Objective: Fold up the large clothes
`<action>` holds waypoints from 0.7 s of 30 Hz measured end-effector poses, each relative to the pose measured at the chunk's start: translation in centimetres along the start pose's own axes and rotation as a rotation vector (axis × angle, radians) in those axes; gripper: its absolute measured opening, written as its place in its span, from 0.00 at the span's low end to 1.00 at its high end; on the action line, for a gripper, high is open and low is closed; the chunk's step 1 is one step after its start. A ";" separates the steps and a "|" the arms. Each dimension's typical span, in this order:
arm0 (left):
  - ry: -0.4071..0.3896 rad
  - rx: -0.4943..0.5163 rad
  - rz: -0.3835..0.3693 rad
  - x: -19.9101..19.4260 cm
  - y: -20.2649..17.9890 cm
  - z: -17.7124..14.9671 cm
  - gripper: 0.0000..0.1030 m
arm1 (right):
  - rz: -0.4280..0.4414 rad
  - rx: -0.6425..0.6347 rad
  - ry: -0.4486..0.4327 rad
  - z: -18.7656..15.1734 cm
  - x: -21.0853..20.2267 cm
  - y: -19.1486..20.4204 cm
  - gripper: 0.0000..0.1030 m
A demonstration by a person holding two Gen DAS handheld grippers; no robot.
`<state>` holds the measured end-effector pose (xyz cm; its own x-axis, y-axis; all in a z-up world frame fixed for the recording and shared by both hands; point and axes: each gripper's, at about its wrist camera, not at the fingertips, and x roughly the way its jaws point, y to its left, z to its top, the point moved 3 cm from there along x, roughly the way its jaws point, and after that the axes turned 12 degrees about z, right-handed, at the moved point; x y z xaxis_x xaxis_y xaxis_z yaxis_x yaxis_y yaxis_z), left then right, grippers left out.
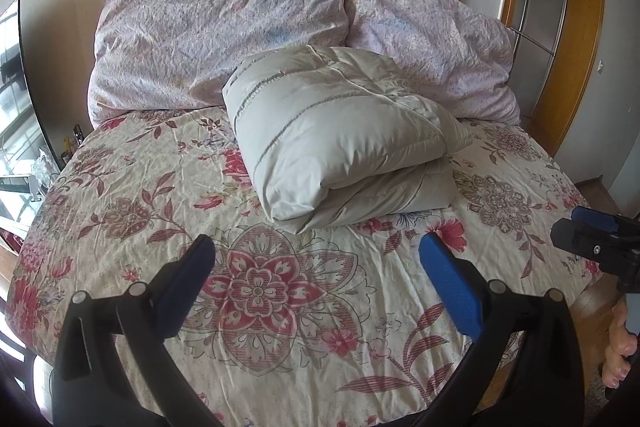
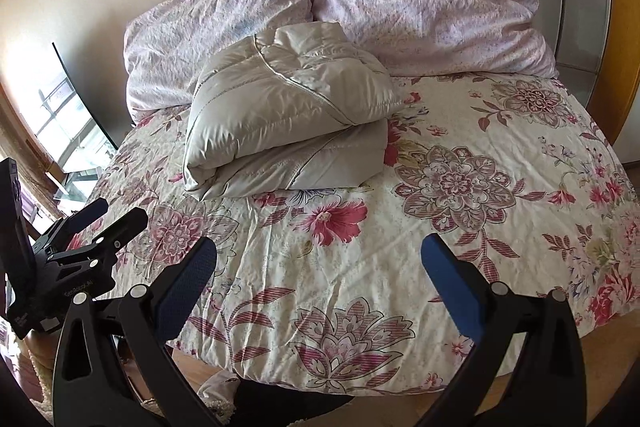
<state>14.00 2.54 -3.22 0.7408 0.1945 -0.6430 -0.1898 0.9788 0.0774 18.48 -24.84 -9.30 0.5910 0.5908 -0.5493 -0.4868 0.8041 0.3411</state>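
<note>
— While both grippers hang over the foot of the bed, what does the bed carry?

— A flowered cover, two pale lilac pillows leaning on the wall at the head, and the jacket. No box or basket shows in either view.

— Where is the jacket?

— On the cover, near the head, just in front of the pillows and resting against them where the two meet. It is well apart from both grippers.

— How does it look?

— Pale grey, puffy and quilted, with stitched lines across it. It is folded into a thick bundle, the upper layer lying askew over the lower one, a rounded fold facing the foot of the bed.

— And the left gripper?

— Spread wide, blue pads well apart, nothing between them, only the cover below.

— The right gripper?

— Also wide and holding nothing. In the left view it shows at the right edge, with part of a hand beneath it.
</note>
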 end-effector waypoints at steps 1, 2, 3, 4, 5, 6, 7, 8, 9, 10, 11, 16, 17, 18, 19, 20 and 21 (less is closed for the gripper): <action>-0.002 0.003 0.002 -0.1 -0.1 0.1 0.98 | 0.000 0.000 -0.004 0.2 -0.1 0.0 0.99; -0.001 0.005 0.003 -0.1 0.0 0.2 0.98 | -0.002 0.000 -0.006 0.3 -0.1 0.0 0.99; 0.000 0.005 0.003 -0.2 -0.1 0.2 0.98 | -0.003 0.000 -0.008 0.4 0.0 0.0 0.99; 0.002 0.004 0.002 -0.1 -0.1 0.3 0.98 | -0.006 0.003 -0.008 0.5 0.2 -0.1 0.99; 0.005 0.003 0.000 -0.1 -0.1 0.3 0.98 | -0.009 0.008 -0.007 0.6 0.3 -0.2 0.99; 0.009 0.002 0.000 -0.1 -0.1 0.3 0.98 | -0.007 0.014 -0.006 0.7 0.4 -0.2 0.99; 0.013 0.001 0.002 0.0 -0.1 0.4 0.98 | -0.004 0.019 -0.005 0.8 0.5 -0.3 0.99; 0.015 0.001 0.004 0.1 -0.1 0.4 0.98 | -0.001 0.021 -0.006 0.8 0.6 -0.3 0.99; 0.015 0.001 0.006 0.1 0.0 0.4 0.98 | 0.000 0.021 -0.006 0.9 0.7 -0.4 0.99; 0.015 0.001 0.007 0.2 0.0 0.5 0.98 | 0.001 0.021 -0.006 1.0 0.8 -0.4 0.99; 0.015 0.000 0.009 0.2 0.1 0.5 0.98 | 0.002 0.023 -0.005 1.0 0.9 -0.4 0.99; 0.024 0.000 0.012 0.7 0.0 0.6 0.98 | 0.011 0.033 0.006 1.0 1.3 -0.5 0.99; 0.025 0.001 0.012 0.8 0.0 0.6 0.98 | 0.011 0.034 0.008 1.0 1.4 -0.6 0.99; 0.024 0.001 0.012 0.8 0.0 0.6 0.98 | 0.012 0.036 0.010 1.0 1.5 -0.6 0.99; 0.024 0.001 0.011 0.8 0.0 0.7 0.98 | 0.013 0.037 0.012 1.0 1.5 -0.6 0.99; 0.025 0.002 0.011 0.9 0.0 0.7 0.98 | 0.015 0.038 0.015 1.0 1.6 -0.6 0.99; 0.026 0.003 0.009 1.0 0.0 0.7 0.98 | 0.016 0.040 0.016 1.0 1.7 -0.7 0.99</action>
<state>15.14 2.75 -3.33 0.7221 0.2015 -0.6618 -0.1946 0.9772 0.0852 20.41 -24.32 -9.69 0.5724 0.6031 -0.5555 -0.4701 0.7965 0.3803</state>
